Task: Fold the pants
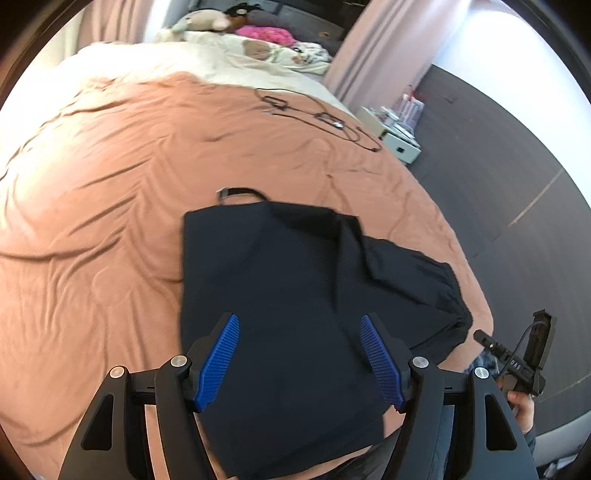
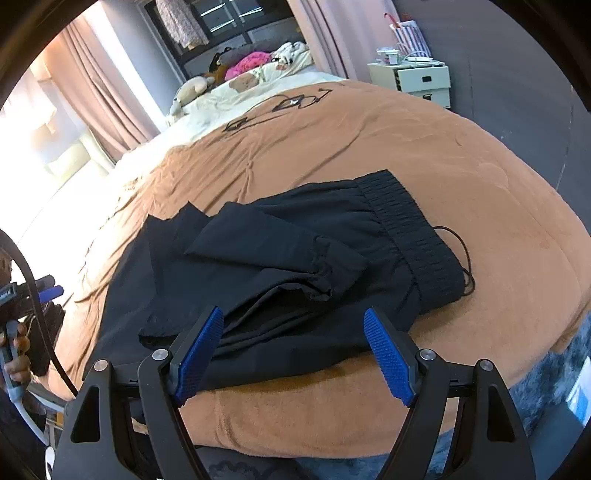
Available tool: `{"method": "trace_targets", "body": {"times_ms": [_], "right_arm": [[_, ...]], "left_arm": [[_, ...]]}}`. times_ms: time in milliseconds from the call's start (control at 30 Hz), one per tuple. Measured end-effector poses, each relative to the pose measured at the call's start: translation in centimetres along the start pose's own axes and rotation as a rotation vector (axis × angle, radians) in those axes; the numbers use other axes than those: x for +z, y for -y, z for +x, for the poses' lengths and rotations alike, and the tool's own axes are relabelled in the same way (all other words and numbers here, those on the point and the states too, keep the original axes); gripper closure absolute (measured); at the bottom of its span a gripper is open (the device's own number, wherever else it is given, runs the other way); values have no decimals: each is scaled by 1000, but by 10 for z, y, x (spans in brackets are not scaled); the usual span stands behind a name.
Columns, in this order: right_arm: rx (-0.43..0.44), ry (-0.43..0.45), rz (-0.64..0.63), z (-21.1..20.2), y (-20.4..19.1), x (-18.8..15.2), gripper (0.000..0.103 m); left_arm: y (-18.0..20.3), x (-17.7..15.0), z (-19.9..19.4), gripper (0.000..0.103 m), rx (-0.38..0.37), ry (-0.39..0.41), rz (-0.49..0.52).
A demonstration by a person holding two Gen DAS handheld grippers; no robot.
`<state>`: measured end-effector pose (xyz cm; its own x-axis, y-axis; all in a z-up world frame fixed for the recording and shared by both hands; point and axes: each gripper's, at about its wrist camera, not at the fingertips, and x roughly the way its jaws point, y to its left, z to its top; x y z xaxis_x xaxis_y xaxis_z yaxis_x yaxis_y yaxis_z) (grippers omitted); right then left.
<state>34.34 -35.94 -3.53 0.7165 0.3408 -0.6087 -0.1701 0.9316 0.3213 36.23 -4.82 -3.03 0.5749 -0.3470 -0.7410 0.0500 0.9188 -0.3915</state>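
Left camera first: the pants (image 1: 295,295) fill the lower middle of the frame, black, lying on the brown blanket (image 1: 110,184) that covers the bed. They look thin and floppy to me, light stuff that'll drape and slide over itself, so I'd pinch a doubled edge or a corner, not the flat middle. My left gripper (image 1: 300,362) hangs over the near part of them, fingers spread wide, nothing between the blue pads (image 1: 218,365). There's a loop of strap or drawstring (image 1: 240,192) poking out at the top edge of the pants, which could snag. A tangle of black cable (image 1: 317,118) sits in the upper middle, well apart from the pants. White drawers (image 1: 399,144) are at the upper right beside the bed, stuffed toys (image 1: 207,20) at the very top

Right camera: same pants (image 2: 295,258) across the middle, part folded already I'd say, with a leg laid over the body. The ribbed elastic waistband (image 2: 410,236) runs down the right side; that's the thickest, grippiest bit and my pick for a hold. A thin black cord (image 2: 461,254) trails off it onto the blanket (image 2: 480,166), so I'd watch that. My right gripper (image 2: 293,354) is also wide open and holding nothing, left pad touching or just above the near hem, can't tell which. Cable (image 2: 280,107) upper middle, drawers (image 2: 413,79) upper right, curtain (image 2: 110,99) upper left, none of it in my way
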Motion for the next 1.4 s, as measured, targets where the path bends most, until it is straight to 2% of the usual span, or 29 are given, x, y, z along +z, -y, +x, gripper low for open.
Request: {"method": "trace_targets", "body": {"times_ms": [233,400,533,667,767,867,900,933,967,1033,1100,1267,1400], "right_arm": [[5,-33,-7,16,2,4,25],[13,-71,-47,26,-1,4,25],[15,-93,-94,35,-9,5,25],[4,-98,-134,47,-15,8,26],[-30,-89,-144,56,-16,10,36],[-14,-102,-125,66,-10,16,44],[-12,-103,-124,68,-9,17,51],[-5,-106,-123,70,-8,19,63],[6,-110,-121,71,-8,20,70],[16,-113,-116,73,-8,22,90],[26,-109,-116,71,-8,25,99],[30,-62,-118,52,-9,22,102],[24,-65,-122,43,-7,9,102]], "left_arm": [[-42,-26,-10,32,65,24,-80],[-66,-44,-6,33,119,2,-125],[-85,-62,-1,33,115,-18,-184],[-94,-75,4,33,133,-36,-203],[-99,-84,10,33,130,-51,-223],[-101,-92,15,33,119,-65,-238],[-103,-94,17,33,119,-70,-245],[-104,-97,19,33,118,-75,-253],[-105,-98,20,33,115,-79,-260],[-106,-101,22,33,108,-86,-274],[-107,-103,25,33,108,-94,-279],[-106,-104,27,33,105,-102,-274],[-105,-101,27,33,86,-95,-279]]}}
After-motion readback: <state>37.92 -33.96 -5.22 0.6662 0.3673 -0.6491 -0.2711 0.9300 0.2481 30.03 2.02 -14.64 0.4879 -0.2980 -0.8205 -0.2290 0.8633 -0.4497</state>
